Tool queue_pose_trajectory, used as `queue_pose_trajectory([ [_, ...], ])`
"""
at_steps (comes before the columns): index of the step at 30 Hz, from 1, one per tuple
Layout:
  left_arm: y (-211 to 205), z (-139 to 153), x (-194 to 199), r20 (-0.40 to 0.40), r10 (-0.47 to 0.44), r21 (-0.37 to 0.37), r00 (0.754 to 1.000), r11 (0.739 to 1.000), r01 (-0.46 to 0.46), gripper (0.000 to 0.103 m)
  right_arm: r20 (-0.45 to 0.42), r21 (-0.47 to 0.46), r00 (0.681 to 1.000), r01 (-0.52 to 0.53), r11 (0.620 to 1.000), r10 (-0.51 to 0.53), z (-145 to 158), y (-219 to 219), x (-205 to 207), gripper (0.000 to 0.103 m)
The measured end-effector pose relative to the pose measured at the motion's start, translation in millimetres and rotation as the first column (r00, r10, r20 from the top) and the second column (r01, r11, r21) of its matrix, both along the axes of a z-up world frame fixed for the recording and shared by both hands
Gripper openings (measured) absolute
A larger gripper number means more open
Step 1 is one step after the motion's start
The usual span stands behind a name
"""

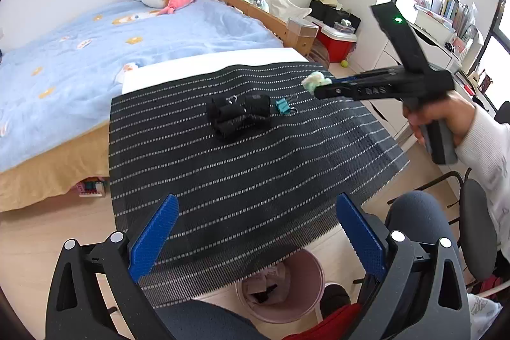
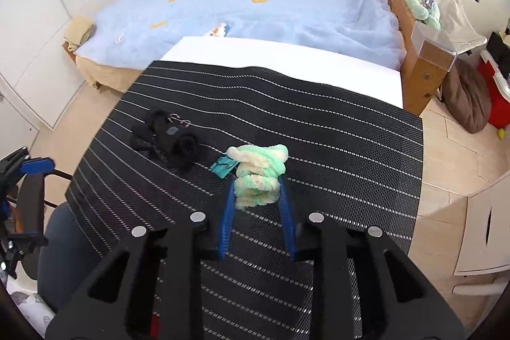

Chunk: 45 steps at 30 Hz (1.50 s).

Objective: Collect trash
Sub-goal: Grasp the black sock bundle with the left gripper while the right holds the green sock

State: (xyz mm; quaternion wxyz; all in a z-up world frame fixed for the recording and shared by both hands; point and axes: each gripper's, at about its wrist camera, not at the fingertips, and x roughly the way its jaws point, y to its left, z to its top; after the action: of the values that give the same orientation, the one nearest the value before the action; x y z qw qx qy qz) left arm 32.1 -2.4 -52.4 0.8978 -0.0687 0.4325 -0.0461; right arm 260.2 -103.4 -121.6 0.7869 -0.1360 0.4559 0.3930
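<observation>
**Right wrist view: fuzzy bundle clamped, ready for transfer to bin**

Right wrist view shows the right gripper [image 2: 257, 180] narrowed onto a fuzzy green-and-cream bundle [image 2: 259, 172], which resembles twisted chenille stems. Both blue pads press its lower sides; its upper coils spill out above the fingertips.

Handling properties (judged): the bundle looks very light, soft and compressible, with a springy pile. It is not fragile. A grip low on the coil mass, as here, should hold; loose loops at the top could snag or slip free if the grip relaxes.

Position: the bundle sits between the fingertips of the right gripper, above the black striped mat [image 2: 350, 155]. In the left wrist view it appears raised off the mat, toward the far right. A teal binder clip [image 2: 223, 165] lies just to its left, and a black rolled cloth item [image 2: 172, 142] lies further left.

The left gripper [image 1: 255, 231] stands wide and holds nothing, hovering over the mat's near edge. A pink waste bin [image 1: 309, 301] stands on the floor below that edge, a likely destination for the bundle.
</observation>
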Motion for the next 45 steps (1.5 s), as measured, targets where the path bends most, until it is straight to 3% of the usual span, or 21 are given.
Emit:
queue_pose_trajectory([
  [13,-0.9,7.4,53.7,-0.004,0.021,0.011,1.0,1.0,-0.021,0.095,0.006,0.042,1.0,0.012,0.999,-0.012,10.2,-16.9,-25.5,0.026],
  [22,-2.4,-14.6,101.1,-0.064,0.109,0.025,0.992,0.994,-0.108,0.095,0.001,0.054,1.0,0.023,0.998,-0.023,10.7,-26.3,-30.4,0.026],
  [29,2.6,-36.2,127.9,-0.103,0.223,0.027,0.969,0.975,-0.221,0.095,-0.009,0.063,1.0,0.029,0.998,-0.029,8.8,-31.8,-31.4,0.026],
  [36,0.0,-49.4,137.5,-0.1,0.274,0.055,0.957,0.961,-0.269,0.095,-0.015,0.075,0.999,0.031,0.997,-0.03,7.2,-35.2,-30.9,0.026],
  [39,0.2,-49.1,137.1,-0.098,0.256,0.043,0.962,0.967,-0.253,0.076,-0.018,0.078,0.999,0.03,0.996,-0.028,6.4,-36.3,-29.4,0.026],
  [45,1.5,-43.1,129.4,-0.081,0.216,0.03,0.973,0.976,-0.214,0.064,-0.021,0.081,0.999,0.026,0.996,-0.024,4.0,-35.1,-29.0,0.026],
])
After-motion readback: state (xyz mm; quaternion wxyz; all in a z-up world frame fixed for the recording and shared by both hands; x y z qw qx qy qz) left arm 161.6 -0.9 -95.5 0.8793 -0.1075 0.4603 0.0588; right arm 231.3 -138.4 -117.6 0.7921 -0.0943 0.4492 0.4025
